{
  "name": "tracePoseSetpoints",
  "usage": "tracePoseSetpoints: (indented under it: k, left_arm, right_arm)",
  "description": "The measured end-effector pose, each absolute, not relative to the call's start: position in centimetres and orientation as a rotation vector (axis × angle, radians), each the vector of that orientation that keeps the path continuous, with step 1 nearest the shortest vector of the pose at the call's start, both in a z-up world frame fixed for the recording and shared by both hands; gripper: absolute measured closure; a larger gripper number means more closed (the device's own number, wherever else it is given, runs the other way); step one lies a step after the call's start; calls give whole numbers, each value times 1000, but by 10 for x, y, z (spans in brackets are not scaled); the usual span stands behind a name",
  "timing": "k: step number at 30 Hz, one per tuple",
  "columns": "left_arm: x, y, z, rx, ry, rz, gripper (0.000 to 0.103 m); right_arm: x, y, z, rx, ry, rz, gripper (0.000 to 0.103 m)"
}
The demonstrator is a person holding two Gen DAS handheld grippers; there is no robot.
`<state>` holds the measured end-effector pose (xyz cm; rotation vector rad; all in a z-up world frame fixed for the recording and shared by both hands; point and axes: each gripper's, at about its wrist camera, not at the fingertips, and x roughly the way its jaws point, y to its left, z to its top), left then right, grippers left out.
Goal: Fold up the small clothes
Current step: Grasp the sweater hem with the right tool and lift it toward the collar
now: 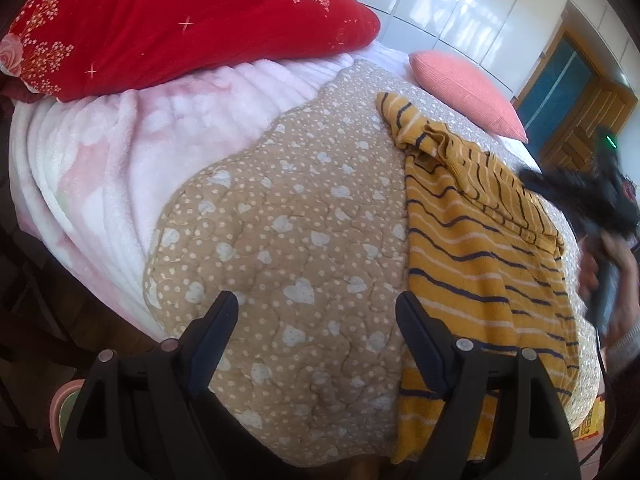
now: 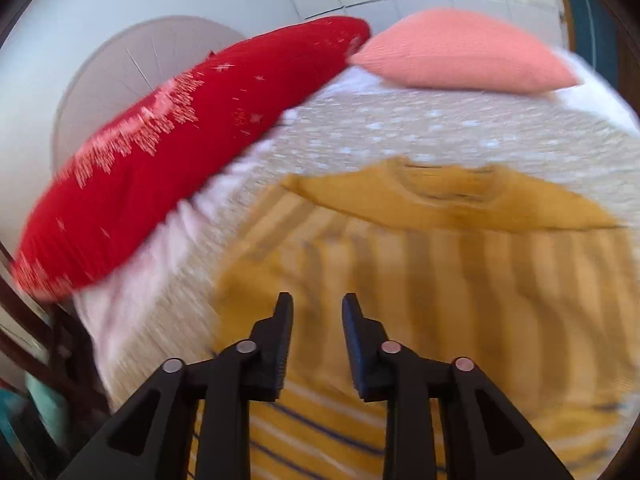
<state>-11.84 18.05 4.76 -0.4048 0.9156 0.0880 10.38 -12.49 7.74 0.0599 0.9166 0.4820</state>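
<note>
Left gripper (image 1: 316,312) hangs over the bed with its jaws spread wide and nothing between them; only the tan quilt (image 1: 280,220) with its pale hearts and dots shows in the gap. Off to that tool's left and farther out lies a pink fleece blanket (image 1: 120,152), and beyond it a red pillow (image 1: 180,20). Just to the right of the tool's right finger, partly running under it, lies the mustard striped shirt (image 1: 480,248), spread flat on the quilt with one sleeve or shoulder already turned in over the body at its far end. A coral cushion (image 1: 468,92) sits well beyond the shirt.

Farther right, the right gripper (image 2: 318,308) appears in the left view only as a dark blur held by a hand (image 1: 616,276). Its own view is smeared too, but its jaws stand partly apart and empty, directly above the shirt, whose neckline (image 2: 448,184) lies ahead of the fingertips.

Judging by the wrinkles and the way it drapes, the shirt is light, soft knit with no stiffness: it will sag and crease from any pinch point, and a single layer could slide on the quilt. The best hold looks like the hem corners or a side seam, one tool on each, pinching through both layers so the fold lifts evenly.
</note>
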Motion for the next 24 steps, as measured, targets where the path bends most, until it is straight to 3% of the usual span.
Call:
tracePoseSetpoints:
  k: [7,12,21,22,23,24]
  left_arm:
    - [-109,156,40,-380,958,30,22]
    - [-107,134,30,-355,978,-41,6]
    - [-122,113,16,-476,1033,-188,4]
    - [-123,110,16,-469,1039,-183,10]
    - [-125,104,15,-444,1054,-161,28]
    - [-127,102,16,-409,1063,-115,40]
  right_arm:
    - [19,-254,78,-81,932,238,56]
    - [-44,-322,57,103,976,198,51]
    - [-105,-309,16,316,924,312,49]
    - [-109,-307,15,334,915,319,49]
    - [-113,-305,14,357,907,328,49]
    - [-119,-304,11,390,900,338,49]
